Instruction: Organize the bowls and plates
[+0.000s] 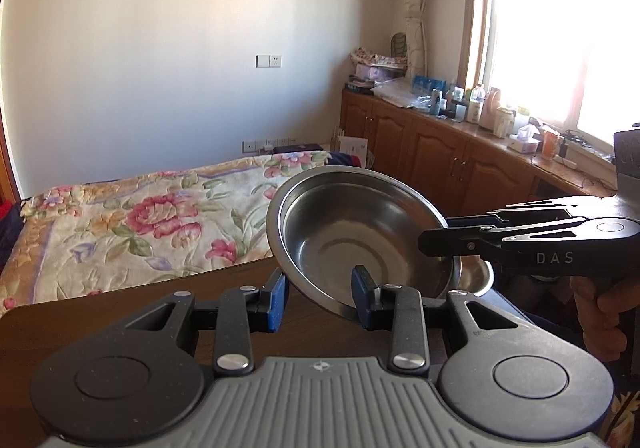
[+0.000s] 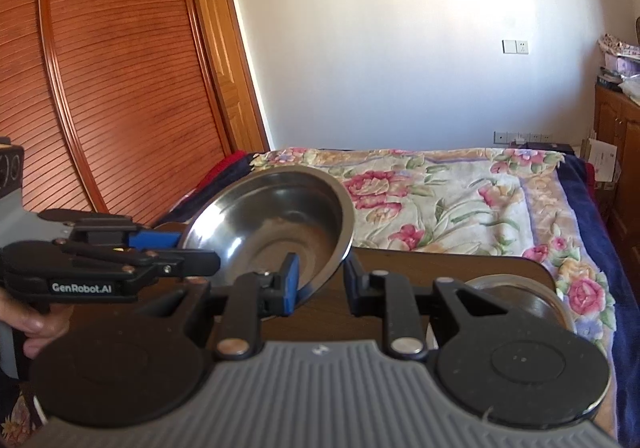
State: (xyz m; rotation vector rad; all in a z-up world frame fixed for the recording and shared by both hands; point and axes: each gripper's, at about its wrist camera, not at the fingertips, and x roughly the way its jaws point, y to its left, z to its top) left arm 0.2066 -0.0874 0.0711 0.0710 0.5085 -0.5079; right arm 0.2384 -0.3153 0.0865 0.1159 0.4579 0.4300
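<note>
Two handheld grippers carry a tilted steel plate [image 1: 360,232] above the dark table [image 1: 132,312], the left gripper [image 1: 320,298] and right gripper [image 2: 320,282] each pinching its rim between their jaws; level, matched travel seems wise, with a second dish [image 2: 520,298] right of the right jaws mostly hidden.

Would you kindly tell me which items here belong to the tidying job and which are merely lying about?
Job: steel bowl gripped by left tool and right tool; second dish on the table.
Lying about: floral bedspread; bottles on the cabinet top; wardrobe.
</note>
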